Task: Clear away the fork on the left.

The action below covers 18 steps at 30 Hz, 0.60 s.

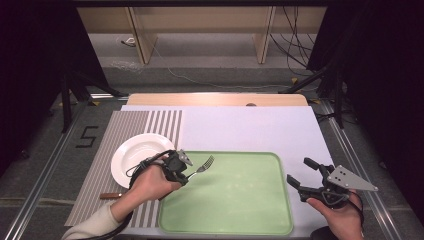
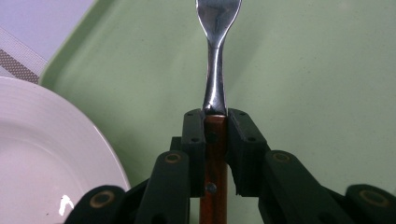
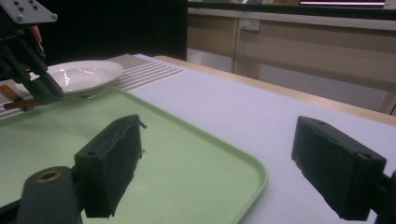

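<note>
The left hand-held gripper (image 1: pixel 187 172) is clamped tight on the fork (image 1: pixel 202 166), pads squeezing the brown wooden handle right where it meets the metal neck, and the tines reach out over the near-left corner of the green tray (image 1: pixel 250 220). From the left gripper view the fork (image 2: pixel 215 70) runs straight up between the jaws, but its tines are cut off by the top edge, and the lower handle slips out of frame below. Just left of the tray sits the white plate (image 1: pixel 131 152), part of its rim covered by the hand and cable. Left of the tray, on the striped mat (image 1: pixel 100 165), a brown handle end (image 1: pixel 110 195) pokes out from under the forearm; the rest is hidden, so what it belongs to is hard to say. Off the tray's right edge, the right hand-held gripper (image 1: pixel 298 172) hangs over the worktop (image 1: pixel 250 130) with its jaws spread wide and nothing between them; in its own view the pads (image 3: pixel 112 163) frame the tray corner.
</note>
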{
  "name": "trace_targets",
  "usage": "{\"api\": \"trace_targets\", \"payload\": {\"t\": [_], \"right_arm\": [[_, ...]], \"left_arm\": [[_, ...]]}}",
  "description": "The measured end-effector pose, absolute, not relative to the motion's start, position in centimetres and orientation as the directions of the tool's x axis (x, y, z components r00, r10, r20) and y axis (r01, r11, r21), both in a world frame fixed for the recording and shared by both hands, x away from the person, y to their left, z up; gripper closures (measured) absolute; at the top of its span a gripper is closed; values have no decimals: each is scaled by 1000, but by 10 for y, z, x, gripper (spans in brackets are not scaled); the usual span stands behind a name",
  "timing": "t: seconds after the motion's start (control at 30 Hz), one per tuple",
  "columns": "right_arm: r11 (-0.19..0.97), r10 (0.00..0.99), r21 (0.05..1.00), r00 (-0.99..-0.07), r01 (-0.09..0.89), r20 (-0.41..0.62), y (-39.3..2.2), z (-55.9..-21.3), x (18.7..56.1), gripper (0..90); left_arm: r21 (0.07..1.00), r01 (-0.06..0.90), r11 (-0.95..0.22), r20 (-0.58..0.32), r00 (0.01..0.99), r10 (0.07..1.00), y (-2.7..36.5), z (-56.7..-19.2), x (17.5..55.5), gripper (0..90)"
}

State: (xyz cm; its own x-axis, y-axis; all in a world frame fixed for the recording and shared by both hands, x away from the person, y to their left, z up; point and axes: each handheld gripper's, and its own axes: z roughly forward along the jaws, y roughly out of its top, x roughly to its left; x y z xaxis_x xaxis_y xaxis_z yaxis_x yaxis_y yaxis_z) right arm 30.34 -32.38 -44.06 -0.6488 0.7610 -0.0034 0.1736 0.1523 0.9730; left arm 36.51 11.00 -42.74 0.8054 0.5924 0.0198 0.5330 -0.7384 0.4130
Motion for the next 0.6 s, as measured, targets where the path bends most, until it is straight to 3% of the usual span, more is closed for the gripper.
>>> {"api": "trace_targets", "payload": {"t": [0.6], "right_arm": [[160, 763, 971, -647, 180, -5, -324, -440, 303, 170]], "left_arm": [[369, 549, -750, -5, 808, 589, 98, -445, 371, 770]]}}
